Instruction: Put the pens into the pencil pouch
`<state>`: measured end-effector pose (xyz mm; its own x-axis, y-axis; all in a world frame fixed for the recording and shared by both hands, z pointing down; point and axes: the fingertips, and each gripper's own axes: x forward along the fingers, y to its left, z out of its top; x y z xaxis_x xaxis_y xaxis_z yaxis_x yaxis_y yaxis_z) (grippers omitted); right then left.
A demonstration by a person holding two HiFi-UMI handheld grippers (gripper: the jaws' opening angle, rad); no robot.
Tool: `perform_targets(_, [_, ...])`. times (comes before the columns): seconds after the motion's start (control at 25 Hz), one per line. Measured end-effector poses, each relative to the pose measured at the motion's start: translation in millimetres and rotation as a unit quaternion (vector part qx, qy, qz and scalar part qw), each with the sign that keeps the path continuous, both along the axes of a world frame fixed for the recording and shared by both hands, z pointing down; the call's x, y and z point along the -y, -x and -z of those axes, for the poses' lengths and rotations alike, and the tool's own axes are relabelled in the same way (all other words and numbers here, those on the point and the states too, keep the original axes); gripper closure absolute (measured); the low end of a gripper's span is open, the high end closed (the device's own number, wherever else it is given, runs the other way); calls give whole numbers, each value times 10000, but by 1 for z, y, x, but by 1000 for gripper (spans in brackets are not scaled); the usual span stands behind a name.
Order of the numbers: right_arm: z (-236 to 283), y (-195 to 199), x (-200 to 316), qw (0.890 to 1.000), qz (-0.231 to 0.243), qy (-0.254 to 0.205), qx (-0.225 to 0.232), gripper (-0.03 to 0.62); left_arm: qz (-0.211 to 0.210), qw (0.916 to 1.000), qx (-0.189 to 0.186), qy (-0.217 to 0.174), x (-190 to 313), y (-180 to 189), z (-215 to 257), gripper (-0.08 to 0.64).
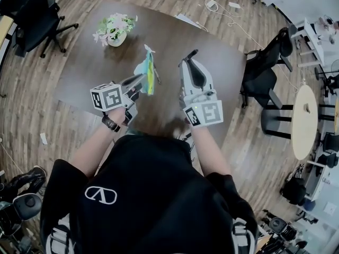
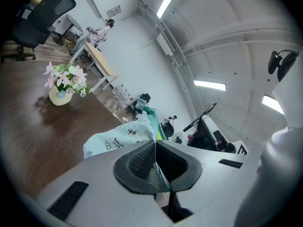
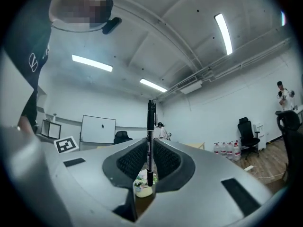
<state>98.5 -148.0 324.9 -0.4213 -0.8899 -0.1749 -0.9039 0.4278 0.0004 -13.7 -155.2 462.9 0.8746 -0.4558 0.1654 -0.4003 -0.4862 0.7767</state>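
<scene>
Right gripper (image 3: 150, 150) jaws clamp slim black pen (image 3: 151, 122) mid-barrel, upright, while left gripper (image 2: 155, 149) jaws pinch pencil pouch (image 2: 118, 138) rim above table (image 1: 212, 41); pen probably light, stiff, slick; pouch limp, best held near its opening.

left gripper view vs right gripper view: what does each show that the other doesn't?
Only the left: the pencil pouch, clamped in the left tool.
Only the right: a whiteboard and water bottles out in the room.
Both: the black pen gripped in the right tool, which the left view shows from a distance. Also the flower pot, which the right view shows only small, through the gap below its pads.
</scene>
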Motion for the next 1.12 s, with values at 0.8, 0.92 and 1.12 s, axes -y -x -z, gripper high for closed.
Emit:
perform_targets(0.8, [-23,48,13,9977,525,291,303,548,-329,9979,-465,-323,2,-38,55,549])
perform_targets(0.92, [-29,43,13,9984,442,328,150,549,-334,9972,-582,-338,2,-39,64,549])
perform_targets(1.12, [-36,42,13,9980,485,412,-54,548,-357,9960,-696,-422,-1,-42,77,549])
